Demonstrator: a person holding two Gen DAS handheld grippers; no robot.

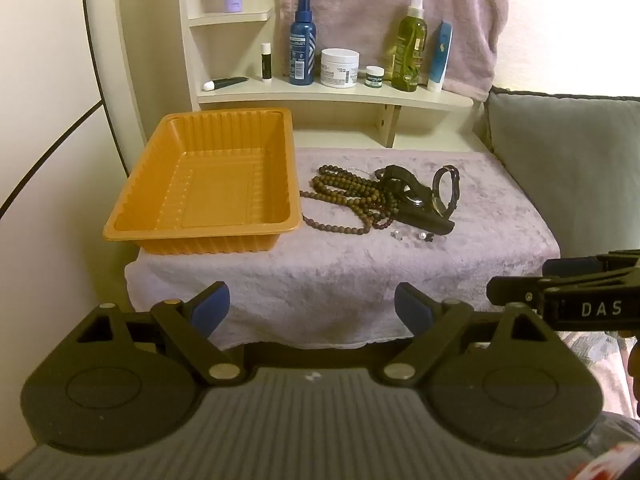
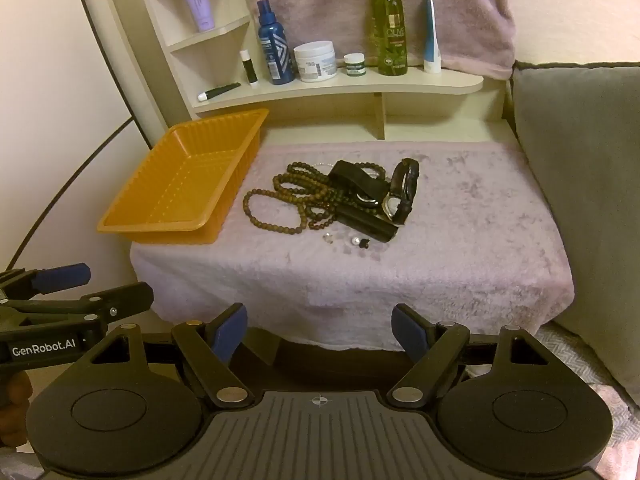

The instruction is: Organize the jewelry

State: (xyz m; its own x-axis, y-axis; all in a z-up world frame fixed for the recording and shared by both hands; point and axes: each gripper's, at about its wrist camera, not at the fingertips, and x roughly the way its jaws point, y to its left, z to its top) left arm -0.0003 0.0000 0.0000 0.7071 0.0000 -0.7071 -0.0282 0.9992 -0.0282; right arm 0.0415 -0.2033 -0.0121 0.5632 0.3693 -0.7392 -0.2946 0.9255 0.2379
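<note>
While both grippers hang short of the near edge of the towel-covered stand (image 1: 320, 280), nothing lies between either pair of fingers: the left gripper (image 1: 312, 304) has its jaws wide apart, and so does the right gripper (image 2: 319, 330). Jewelry sits mid-towel in a tangled heap: brown bead strands (image 2: 288, 200), a black watch (image 2: 362, 194) lying over them, a second dark-strapped watch (image 2: 402, 192) on edge at its right. A few small loose earrings (image 2: 346, 241) lie just nearer than the heap. Orange ribbed tray (image 1: 204, 184), empty, on the towel's left end, its near corner overhanging. Behind, a shelf (image 1: 340, 96) carries a blue spray bottle (image 1: 302, 46), white jar (image 1: 339, 67), green spray bottle (image 1: 410, 46). Grey cushion (image 2: 580, 184) flanks the right side.
</note>
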